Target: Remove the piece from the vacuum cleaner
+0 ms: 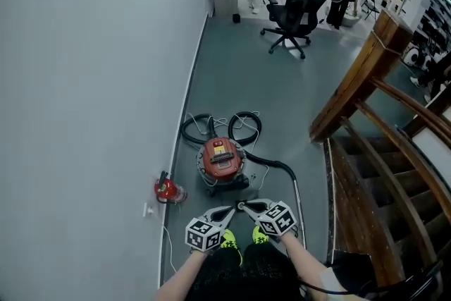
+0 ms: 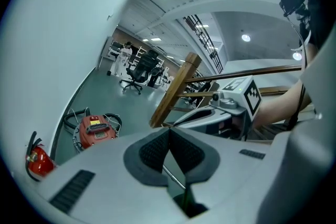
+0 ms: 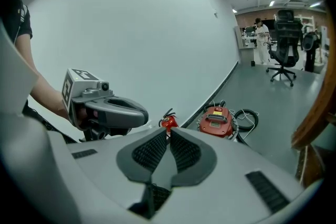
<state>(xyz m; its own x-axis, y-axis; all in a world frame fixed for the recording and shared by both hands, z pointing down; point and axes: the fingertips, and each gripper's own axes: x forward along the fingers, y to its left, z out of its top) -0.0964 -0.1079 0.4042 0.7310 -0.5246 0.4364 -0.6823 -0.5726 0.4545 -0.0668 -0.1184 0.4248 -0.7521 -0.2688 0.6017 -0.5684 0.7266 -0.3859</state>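
Standing over the job with nothing in hand, the person has both grippers well above the vacuum cleaner (image 1: 221,158), which sits on the floor (image 1: 268,88) at lower centre of the head view, near the wall's foot. The left gripper (image 1: 227,211) is clenched empty. The right gripper (image 1: 246,206) is drawn almost together, a thin slit between its tips and nothing in it.

The biggest hazard is probably the wooden staircase (image 1: 366,81) dropping away at the right edge: a hard backward tug on a stuck piece could send the person stepping toward it. Next is the vacuum's body. If one gripper pulls a fitting while the other does not brace the red drum, the whole machine may slide or tip rather than let go. The black hose (image 1: 243,125) coils behind it with a thin white cord looped across, so a lifted part could drag that tangle along. Smallest, a red fire extinguisher (image 1: 165,188) stands just left of the vacuum and could be knocked over. Which piece must come off I cannot tell.

A pale, bare wall (image 1: 84,81) fills the left half. The grey floor looks smooth and runs to an office chair (image 1: 294,7) and shelving at the upper right.
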